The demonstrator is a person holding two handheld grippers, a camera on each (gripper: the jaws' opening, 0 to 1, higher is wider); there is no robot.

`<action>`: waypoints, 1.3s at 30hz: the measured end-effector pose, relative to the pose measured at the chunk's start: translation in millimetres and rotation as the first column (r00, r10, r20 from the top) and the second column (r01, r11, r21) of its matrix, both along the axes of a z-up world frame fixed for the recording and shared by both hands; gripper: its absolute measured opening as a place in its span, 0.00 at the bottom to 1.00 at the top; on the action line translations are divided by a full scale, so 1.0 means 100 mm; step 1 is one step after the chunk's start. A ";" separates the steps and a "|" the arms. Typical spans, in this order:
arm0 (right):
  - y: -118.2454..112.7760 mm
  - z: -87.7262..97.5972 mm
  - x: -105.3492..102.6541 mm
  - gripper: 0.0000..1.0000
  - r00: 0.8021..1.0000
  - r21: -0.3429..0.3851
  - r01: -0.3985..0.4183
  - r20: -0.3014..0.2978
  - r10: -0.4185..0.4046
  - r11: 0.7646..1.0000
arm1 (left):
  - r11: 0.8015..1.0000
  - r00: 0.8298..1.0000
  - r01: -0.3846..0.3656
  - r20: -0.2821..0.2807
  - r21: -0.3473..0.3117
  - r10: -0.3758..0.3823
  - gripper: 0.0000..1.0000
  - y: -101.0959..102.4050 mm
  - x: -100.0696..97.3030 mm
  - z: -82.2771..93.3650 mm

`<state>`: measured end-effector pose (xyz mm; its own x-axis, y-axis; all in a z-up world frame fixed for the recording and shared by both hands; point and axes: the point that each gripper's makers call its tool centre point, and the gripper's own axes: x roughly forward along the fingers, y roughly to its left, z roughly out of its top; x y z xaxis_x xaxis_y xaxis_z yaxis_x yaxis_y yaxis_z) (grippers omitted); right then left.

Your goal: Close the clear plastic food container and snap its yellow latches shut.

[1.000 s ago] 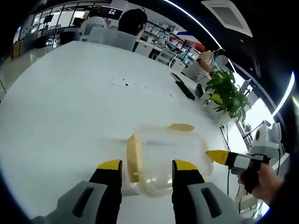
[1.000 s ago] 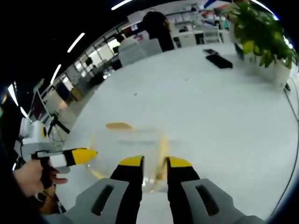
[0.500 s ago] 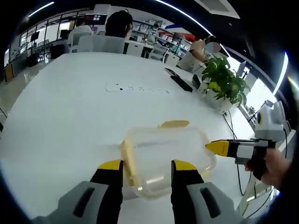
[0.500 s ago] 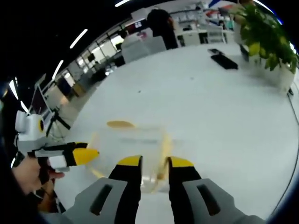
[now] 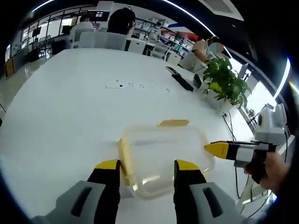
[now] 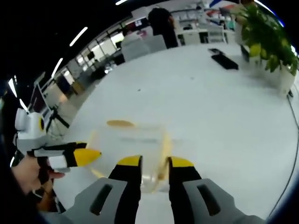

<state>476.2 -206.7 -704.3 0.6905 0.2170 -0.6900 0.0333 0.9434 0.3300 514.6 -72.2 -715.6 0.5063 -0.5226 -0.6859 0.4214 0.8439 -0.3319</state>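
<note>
While the clear plastic container sits on the white tabletop toward the edge nearest the person, both grippers are gathered round it. From the left gripper view, the left gripper has its yellow-tipped jaws spread fairly wide and holding nothing, one on each side of the container's near corner; whether they touch it I cannot tell. The right gripper shows its jaws closer together, a narrow gap, also with nothing clearly caught between them, sitting at the container's other end beside a yellow latch.

The lid looks to be down on the box already. One latch runs along the side by the left jaws, and another lies at the far side.

I'd judge the box light, thin-walled and a little springy, and smooth enough to skid across this slick table if pushed from one side only. It seems empty, so nothing weighs it down. The sensible hold is to brace one end with one gripper while the other presses a latch flap at its outer edge, down over the rim.
</note>
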 end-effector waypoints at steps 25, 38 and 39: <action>0.01 -0.10 0.06 0.13 0.997 -0.091 -0.051 -0.066 0.045 0.995 | 0.999 0.997 -0.049 -0.061 0.020 0.050 0.28 0.01 -0.11 0.04; -0.03 -0.06 0.03 0.17 0.998 -0.057 -0.036 -0.046 0.033 0.998 | 0.999 0.998 -0.054 -0.044 -0.008 0.053 0.33 0.00 0.04 -0.03; -0.03 -0.07 0.03 0.17 0.998 -0.054 -0.034 -0.045 0.031 0.998 | 0.999 0.998 -0.051 -0.044 -0.008 0.050 0.33 -0.01 0.03 -0.02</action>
